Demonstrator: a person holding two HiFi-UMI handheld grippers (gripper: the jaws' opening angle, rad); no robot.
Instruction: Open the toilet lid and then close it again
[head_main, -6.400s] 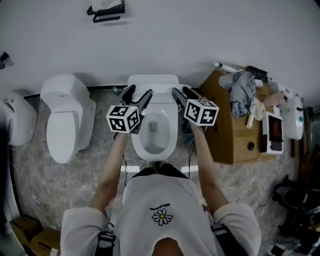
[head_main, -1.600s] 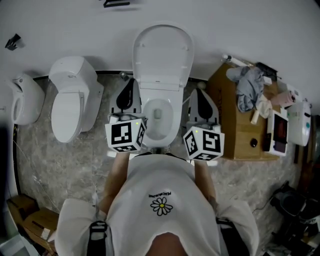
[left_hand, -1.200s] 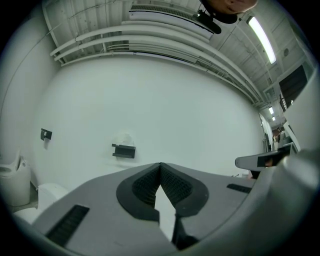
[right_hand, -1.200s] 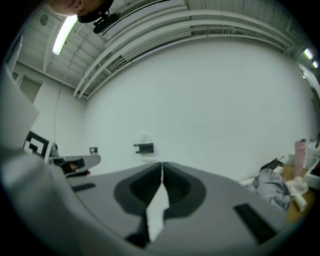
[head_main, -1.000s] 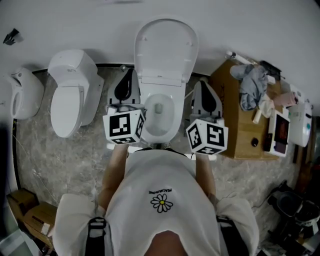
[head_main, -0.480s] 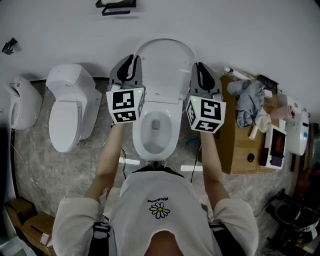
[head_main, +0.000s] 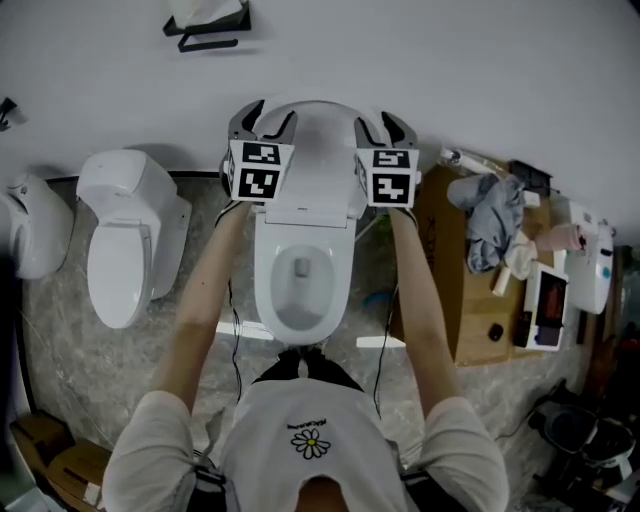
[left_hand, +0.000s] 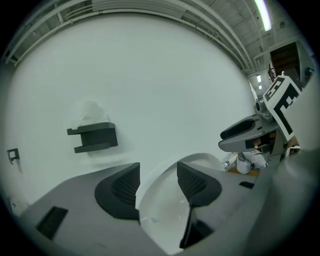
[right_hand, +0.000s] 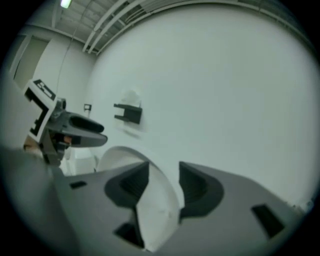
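While the toilet lid (head_main: 305, 170) stands raised against the white wall, above the open bowl (head_main: 300, 282), the person reaches both arms forward to its upper part; the left gripper (head_main: 268, 115) is at the lid's left upper edge and the right gripper (head_main: 385, 122) at its right upper edge, the marker cubes facing the head view. In the left gripper view the jaws of the left gripper (left_hand: 157, 182) have just been opening and stand spread, with the lid's white rim (left_hand: 165, 215) between them; the right gripper view shows the same, the jaws of the right gripper (right_hand: 164, 182) having just been opening, spread, the rim (right_hand: 157, 215) running up between them. A second toilet (head_main: 120, 240) stands to the left, its lid down; a brown cabinet (head_main: 470, 310) to the right carries a grey cloth (head_main: 485, 215); a black bracket (head_main: 205, 25) hangs on the wall above.
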